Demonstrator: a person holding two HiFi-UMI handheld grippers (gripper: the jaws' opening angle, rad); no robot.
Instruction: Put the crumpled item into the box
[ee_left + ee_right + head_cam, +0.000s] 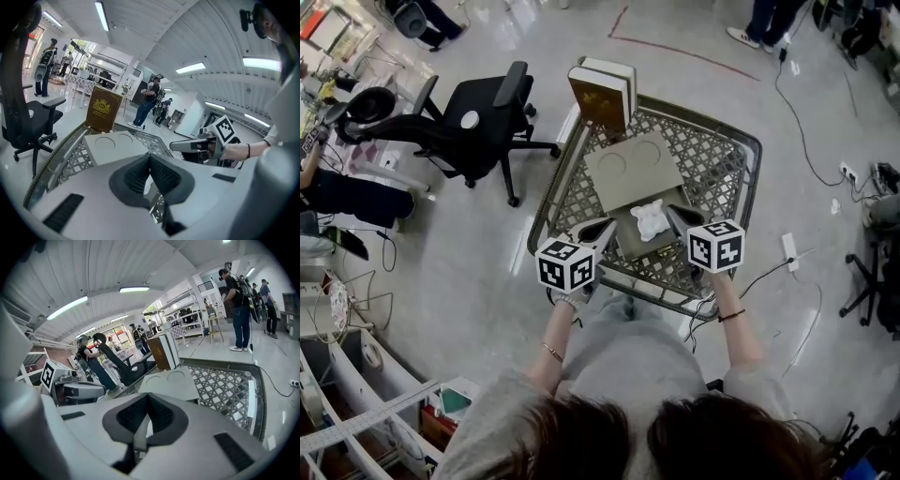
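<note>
The white crumpled item [652, 220] lies in the open grey box [628, 246] on the lattice table [722, 169], between the left gripper [605, 228] and the right gripper [677, 215], whose jaws are each pressed together, gripping nothing.

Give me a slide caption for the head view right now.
Left gripper and right gripper flank the box where the crumpled item lies, on a lattice table.

Jaws together, empty: left claw [150, 158], right claw [147, 398], abreast.
</note>
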